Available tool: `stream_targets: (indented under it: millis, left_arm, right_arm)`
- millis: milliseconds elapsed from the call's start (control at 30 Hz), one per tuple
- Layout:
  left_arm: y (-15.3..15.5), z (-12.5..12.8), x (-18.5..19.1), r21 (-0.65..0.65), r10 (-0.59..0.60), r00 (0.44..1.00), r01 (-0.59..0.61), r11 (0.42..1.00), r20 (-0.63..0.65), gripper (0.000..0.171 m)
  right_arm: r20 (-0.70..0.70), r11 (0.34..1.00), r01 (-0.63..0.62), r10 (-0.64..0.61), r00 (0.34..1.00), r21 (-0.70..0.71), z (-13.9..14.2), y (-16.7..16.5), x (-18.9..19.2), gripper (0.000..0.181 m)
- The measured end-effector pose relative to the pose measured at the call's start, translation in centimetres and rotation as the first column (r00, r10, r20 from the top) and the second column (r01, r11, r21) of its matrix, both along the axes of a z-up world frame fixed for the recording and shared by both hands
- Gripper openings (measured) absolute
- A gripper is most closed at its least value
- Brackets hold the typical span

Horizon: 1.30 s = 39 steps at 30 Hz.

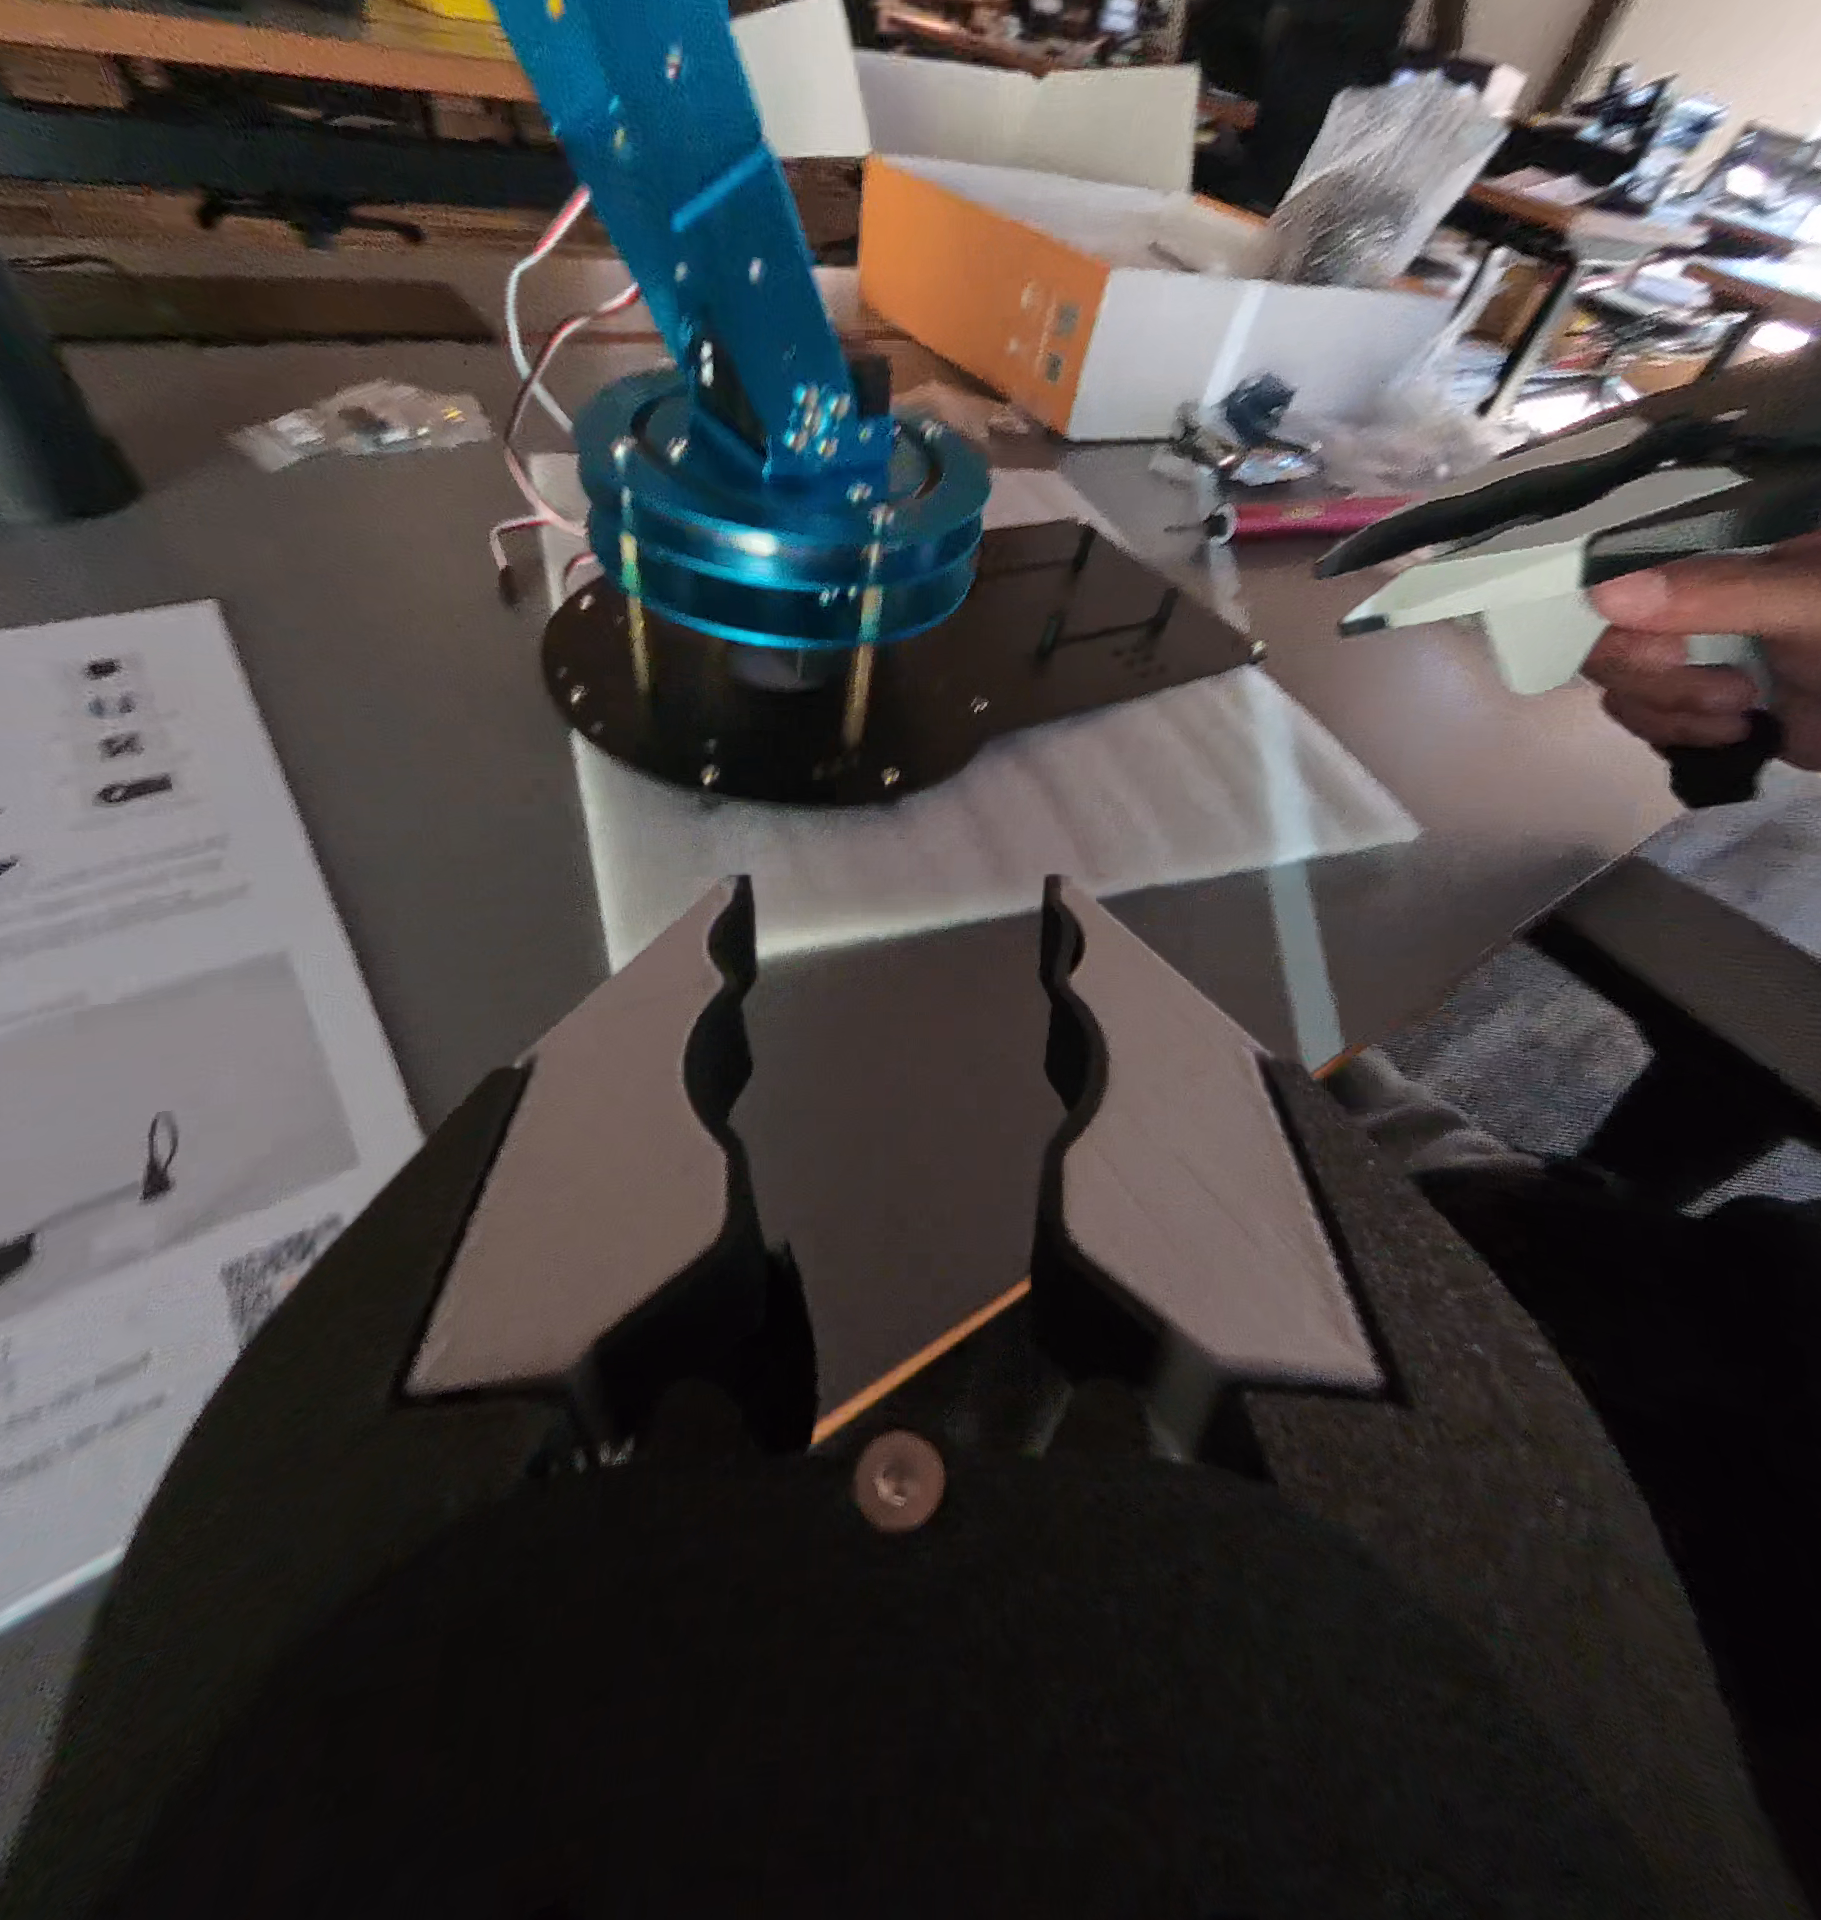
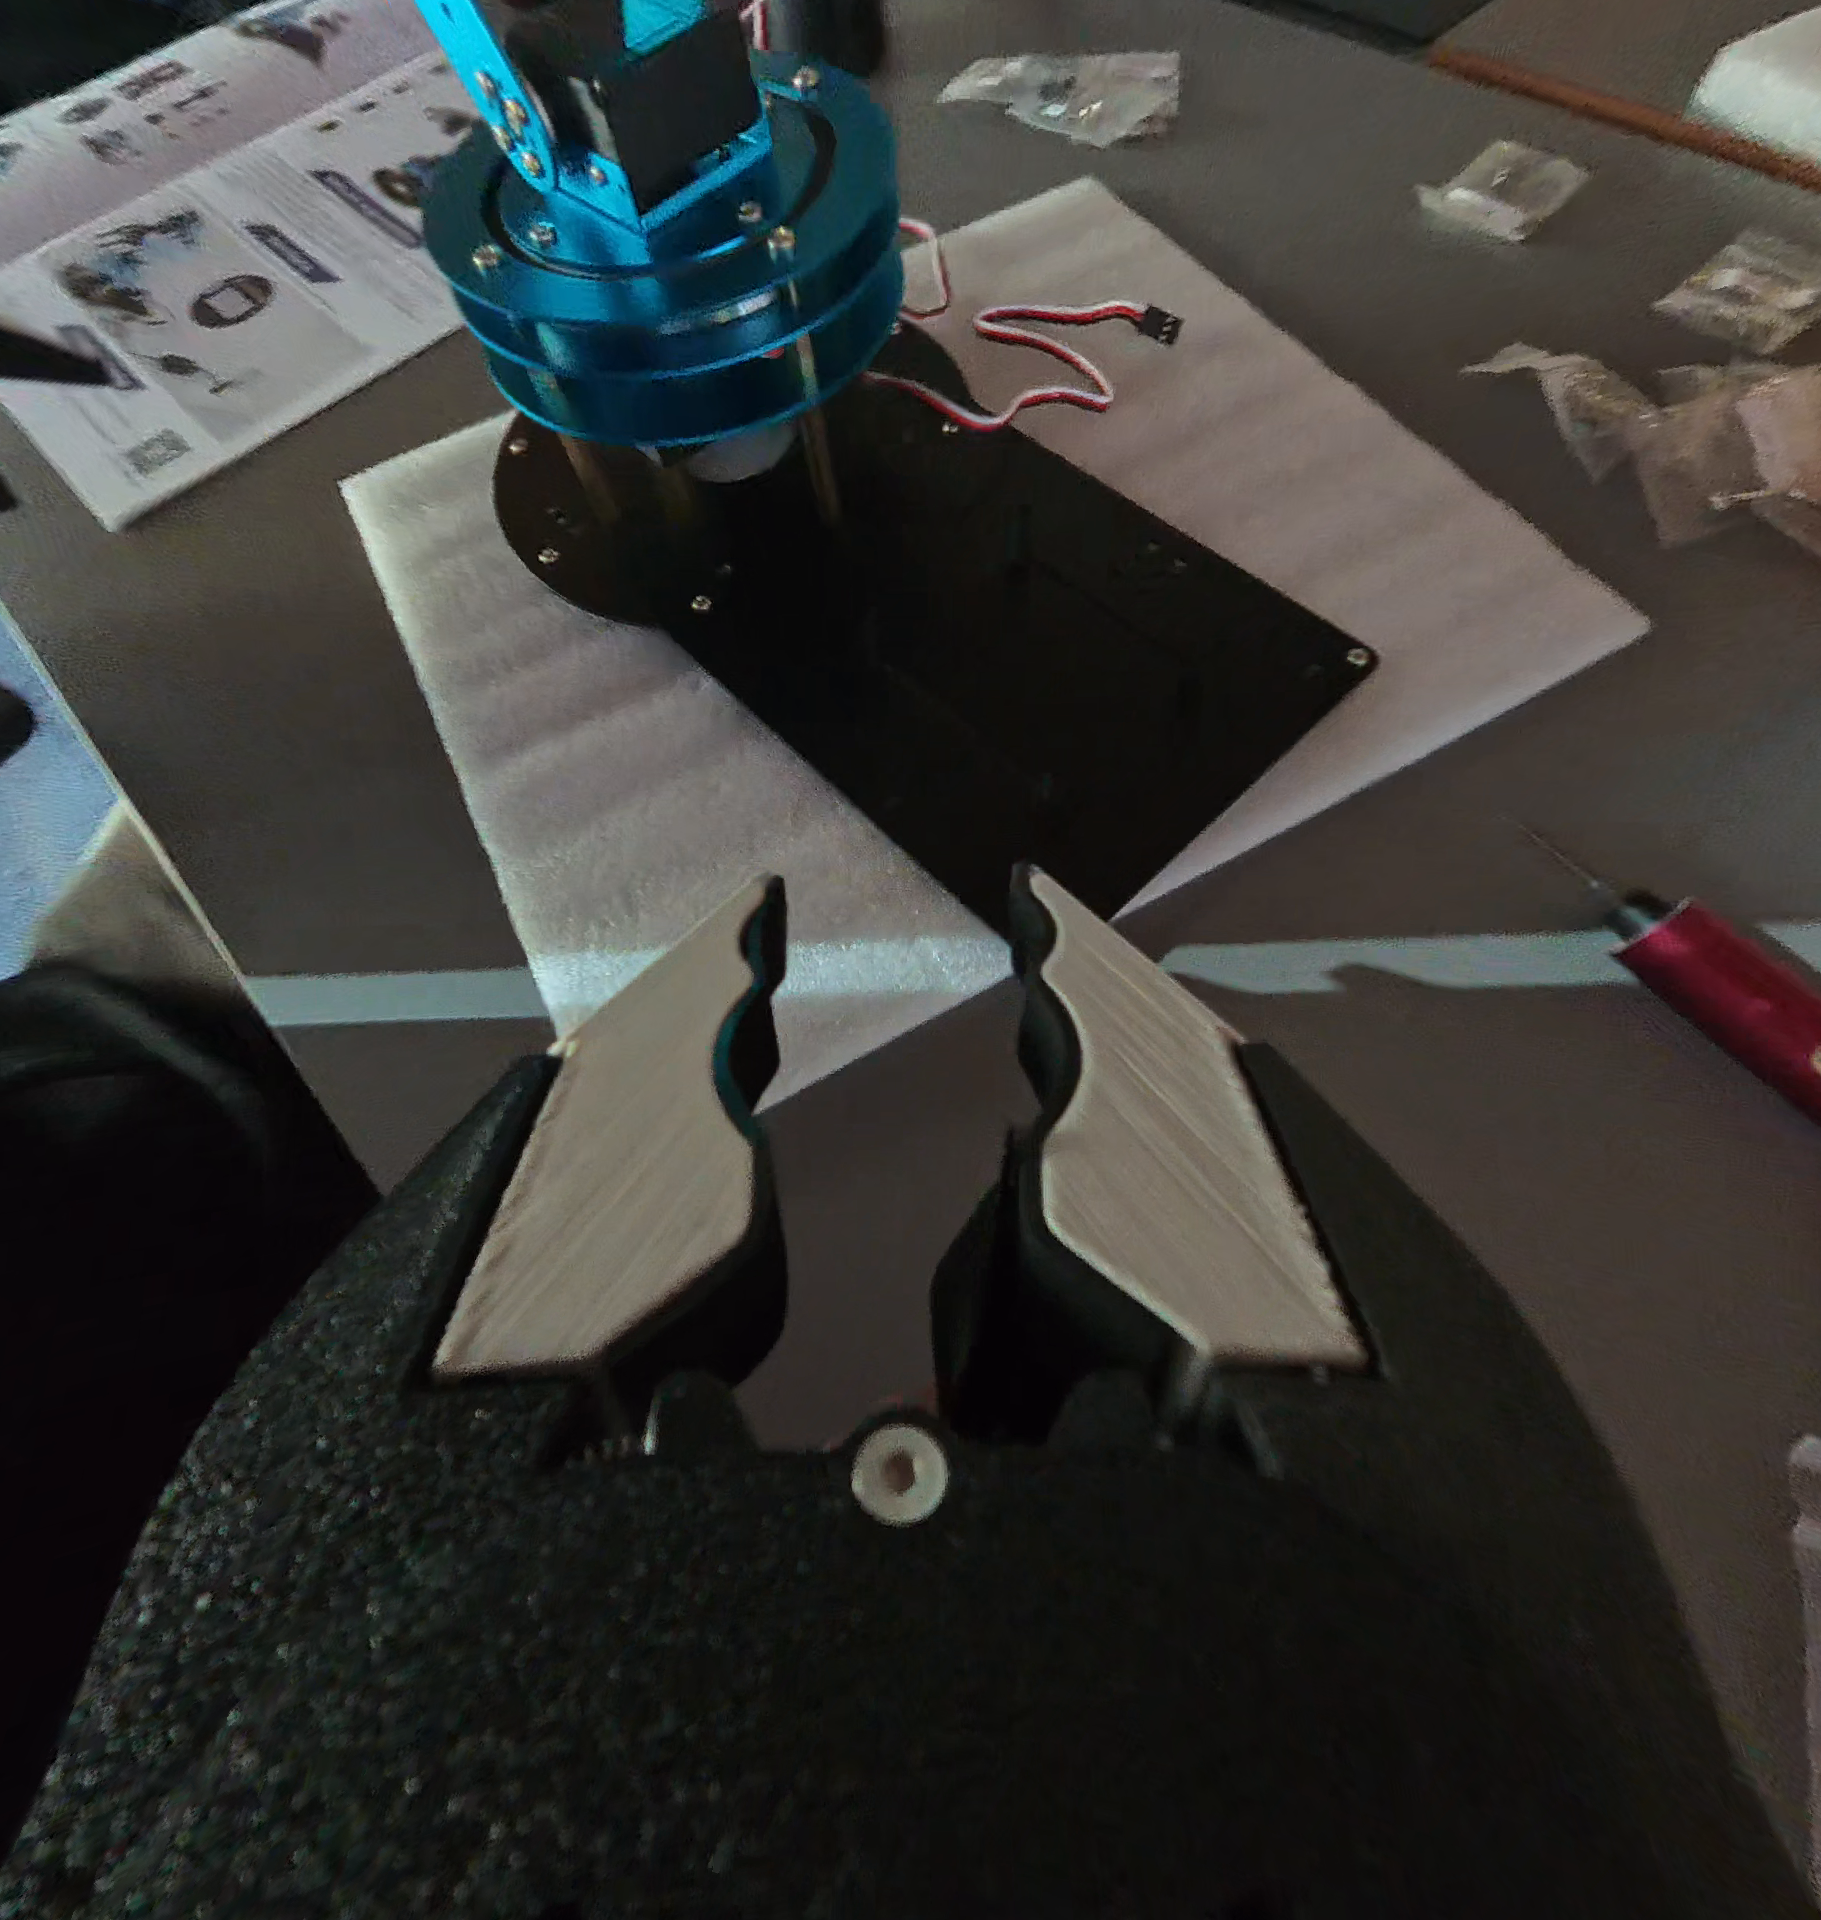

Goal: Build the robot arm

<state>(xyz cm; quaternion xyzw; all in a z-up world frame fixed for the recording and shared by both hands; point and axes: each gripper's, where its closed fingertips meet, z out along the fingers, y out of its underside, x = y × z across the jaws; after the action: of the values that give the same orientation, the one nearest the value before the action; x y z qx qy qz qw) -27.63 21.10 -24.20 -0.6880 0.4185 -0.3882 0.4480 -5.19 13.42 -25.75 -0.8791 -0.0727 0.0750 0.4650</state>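
A small blue metal robot arm [image 1: 698, 260] rises from a round blue turntable base [image 1: 781, 520] on a black base plate [image 1: 1093, 613], which lies on a white foam sheet [image 1: 1041, 800]. My left gripper [image 1: 898, 894] is open and empty, over the near edge of the foam sheet. My right gripper [image 2: 898, 894] is open and empty, nearest the black plate's [image 2: 1041, 686] near corner. The blue base [image 2: 677, 281] stands ahead of it. The right gripper also shows in the left wrist view [image 1: 1342, 597], held by a hand [image 1: 1737, 665], to the right of the plate.
A printed instruction sheet [image 1: 106, 987] lies left. An open orange and white box [image 1: 1072, 301] stands behind. Small clear parts bags [image 2: 1747, 436] and a red screwdriver [image 2: 1758, 1018] lie right of the plate. Red-white servo wires [image 2: 1051, 332] trail from the base. The table edge [image 1: 1457, 997] runs at right. The blue base [image 2: 677, 281] is about 15 centimeters from both grippers' fingertips.
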Motion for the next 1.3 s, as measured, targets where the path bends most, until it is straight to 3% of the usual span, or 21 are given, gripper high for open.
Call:
stream_targets:
  millis: [133,367,567,667,800,900,1000,1067,1300]
  left_arm:
    - [-0.3,-1.1,-1.6,-0.011,0.043,0.999,-0.042,0.999,0.025,0.052]
    - [2.9,-0.7,-6.0,-0.040,0.149,0.989,-0.149,0.988,0.008,0.052]
    - [4.7,-0.6,-6.4,-0.058,0.172,0.985,-0.172,0.983,-0.009,0.052]
    - [5.2,-0.7,-5.6,-0.051,0.176,0.984,-0.178,0.983,-0.036,0.052]
    - [5.1,-0.3,-3.1,-0.098,0.120,0.993,-0.121,0.988,-0.019,0.052]
    - [4.5,-0.1,-1.4,-0.124,0.074,0.997,-0.077,0.989,-0.024,0.052]
    - [4.0,0.1,-1.0,-0.107,0.064,0.997,-0.067,0.992,-0.035,0.052]
    - [4.1,-0.1,-1.1,-0.097,0.065,0.997,-0.070,0.993,-0.052,0.052]
    - [5.1,-0.1,-1.8,-0.179,0.085,0.996,-0.088,0.980,-0.026,0.052]
  right_arm:
    - [-0.065,0.993,0.053,-0.046,0.997,0.109,0.0,0.2,-0.1,0.034]
    - [-0.034,0.988,0.131,-0.128,0.991,0.078,-0.9,-0.5,3.8,0.031]
    - [-0.021,0.930,0.354,-0.353,0.935,0.098,1.0,-3.6,14.1,0.035]
    - [0.053,0.901,0.425,-0.430,0.901,0.090,1.4,-4.5,18.7,0.037]
    - [0.132,0.882,0.471,-0.470,0.873,0.031,1.6,-1.4,25.6,0.045]
    - [0.095,0.866,0.487,-0.479,0.873,-0.115,-0.9,1.0,30.0,0.053]
    - [0.067,0.852,0.474,-0.471,0.879,-0.222,-3.5,1.9,31.5,0.067]
    - [0.052,0.861,0.467,-0.467,0.883,-0.202,-3.7,2.5,31.5,0.074]
    - [-0.022,0.886,0.406,-0.421,0.907,-0.225,-4.0,2.9,30.6,0.067]
